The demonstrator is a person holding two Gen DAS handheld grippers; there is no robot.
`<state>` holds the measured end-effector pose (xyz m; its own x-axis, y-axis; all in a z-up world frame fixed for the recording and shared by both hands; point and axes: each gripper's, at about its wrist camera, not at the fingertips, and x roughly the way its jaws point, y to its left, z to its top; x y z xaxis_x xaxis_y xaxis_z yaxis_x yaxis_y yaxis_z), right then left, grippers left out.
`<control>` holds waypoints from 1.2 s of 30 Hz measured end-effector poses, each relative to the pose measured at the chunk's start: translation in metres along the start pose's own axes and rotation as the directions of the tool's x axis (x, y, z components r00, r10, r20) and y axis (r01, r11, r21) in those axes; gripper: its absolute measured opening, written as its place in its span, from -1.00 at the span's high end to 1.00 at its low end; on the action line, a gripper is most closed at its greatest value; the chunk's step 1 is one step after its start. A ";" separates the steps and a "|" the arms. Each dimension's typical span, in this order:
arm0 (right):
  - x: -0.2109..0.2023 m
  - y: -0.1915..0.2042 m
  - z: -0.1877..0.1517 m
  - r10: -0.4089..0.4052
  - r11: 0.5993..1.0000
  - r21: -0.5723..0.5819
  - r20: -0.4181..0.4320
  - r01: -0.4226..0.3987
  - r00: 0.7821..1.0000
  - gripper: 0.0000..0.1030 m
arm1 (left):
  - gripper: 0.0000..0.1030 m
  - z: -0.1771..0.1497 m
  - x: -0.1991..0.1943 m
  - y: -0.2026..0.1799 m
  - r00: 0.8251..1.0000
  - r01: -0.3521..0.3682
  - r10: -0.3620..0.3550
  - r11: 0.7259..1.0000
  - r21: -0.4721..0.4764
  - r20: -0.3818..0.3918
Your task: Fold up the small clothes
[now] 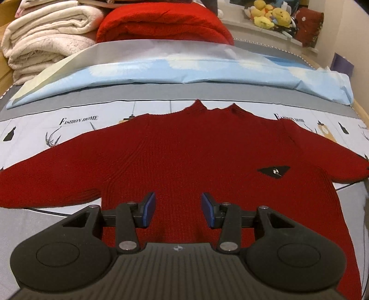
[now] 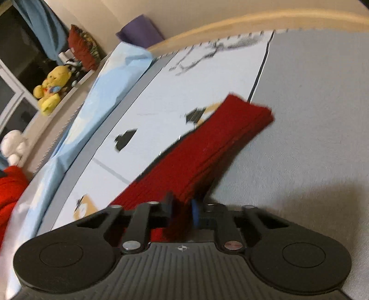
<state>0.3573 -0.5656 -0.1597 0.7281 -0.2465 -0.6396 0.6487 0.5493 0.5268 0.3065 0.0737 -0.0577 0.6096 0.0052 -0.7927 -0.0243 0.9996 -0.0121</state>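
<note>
A dark red knit sweater [image 1: 184, 157] lies flat on the printed bedsheet [image 1: 76, 124], collar away from me and both sleeves spread out. My left gripper [image 1: 178, 208] hovers over its lower body, blue pads apart with nothing between them. In the right wrist view my right gripper [image 2: 182, 211] is shut on the red sleeve [image 2: 207, 152], which runs away from the jaws toward its cuff [image 2: 251, 110]. The view is motion-blurred.
A folded light blue sheet [image 1: 184, 71] lies across the bed behind the sweater. Behind it are stacked white blankets [image 1: 46, 34] and a red blanket [image 1: 166, 23]. Yellow plush toys [image 1: 272, 13] sit on a ledge. The wooden bed edge [image 2: 253, 20] curves at the far side.
</note>
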 end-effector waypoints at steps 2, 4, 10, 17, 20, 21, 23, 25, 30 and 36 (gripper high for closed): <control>-0.005 0.021 0.001 -0.037 0.997 -0.066 0.055 0.040 0.998 0.76 | 0.06 0.002 -0.001 0.008 1.000 -0.006 0.006 1.000 -0.015 0.003; -0.021 0.063 -0.002 -0.048 0.976 -0.206 0.138 0.076 0.989 0.77 | 0.06 0.005 -0.003 0.018 1.000 -0.012 0.012 0.999 -0.042 0.006; -0.135 0.226 -0.100 0.421 0.665 -0.726 0.170 -0.175 0.891 0.77 | 0.06 0.013 -0.009 0.056 1.000 -0.025 0.027 0.987 -0.157 0.011; -0.187 0.291 -0.291 0.528 0.327 -0.709 -0.412 -0.625 0.743 0.44 | 0.06 0.024 -0.013 0.103 1.000 -0.026 0.030 0.951 -0.308 0.008; -0.175 0.288 -0.334 0.313 0.325 -0.647 -0.615 -0.690 0.724 0.44 | 0.06 0.026 -0.012 0.121 1.000 -0.019 0.021 0.925 -0.380 0.002; -0.178 0.286 -0.335 0.280 0.333 -0.636 -0.638 -0.696 0.717 0.44 | 0.07 0.027 -0.011 0.127 1.000 -0.013 0.014 0.916 -0.401 0.000; -0.194 0.281 -0.320 0.260 0.358 -0.641 -0.631 -0.679 0.731 0.37 | 0.08 0.027 -0.007 0.138 1.000 0.006 -0.008 0.896 -0.444 -0.003; -0.205 0.277 -0.298 0.232 0.392 -0.652 -0.613 -0.649 0.755 0.28 | 0.10 0.025 -0.001 0.145 0.999 0.027 -0.033 0.878 -0.477 -0.004; -0.199 0.244 -0.246 0.244 0.589 -0.564 -0.558 -0.579 0.793 0.13 | 0.33 0.012 0.026 0.154 0.990 0.103 -0.141 0.797 -0.595 -0.017; -0.121 0.203 -0.216 0.120 0.806 -0.456 -0.498 -0.377 0.859 0.09 | 0.30 0.003 0.068 0.137 0.967 0.139 -0.245 0.746 -0.651 -0.075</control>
<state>0.3528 -0.2513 -0.0964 0.5931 0.2513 -0.7649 0.1477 0.9000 0.4102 0.3470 0.2113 -0.1110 0.5357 -0.2420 -0.8090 -0.4494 0.7294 -0.5158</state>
